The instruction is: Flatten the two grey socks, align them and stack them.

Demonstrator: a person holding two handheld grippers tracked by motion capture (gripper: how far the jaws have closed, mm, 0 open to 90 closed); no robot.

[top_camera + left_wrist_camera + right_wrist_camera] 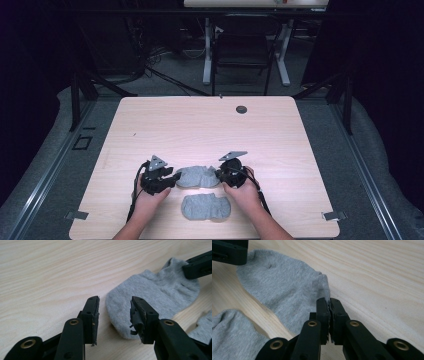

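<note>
High view: a pale wood-grain counter (210, 125) stands on grey carpet in a dark room, with a round hole (241, 109) toward 12 o'clock and a chair (243, 47) beyond it. No writing is legible anywhere. Two grey socks lie near the front edge: the farther sock (196, 176) between the tools, the nearer sock (206, 207) at 6 o'clock from it. The left tool (113, 315) stands apart around the farther sock's toe, not pressing. The right tool (329, 308) is clamped on that sock's cuff edge, whose pinched fabric is hard to make out. The nearer sock is cut off in both gripper views.
</note>
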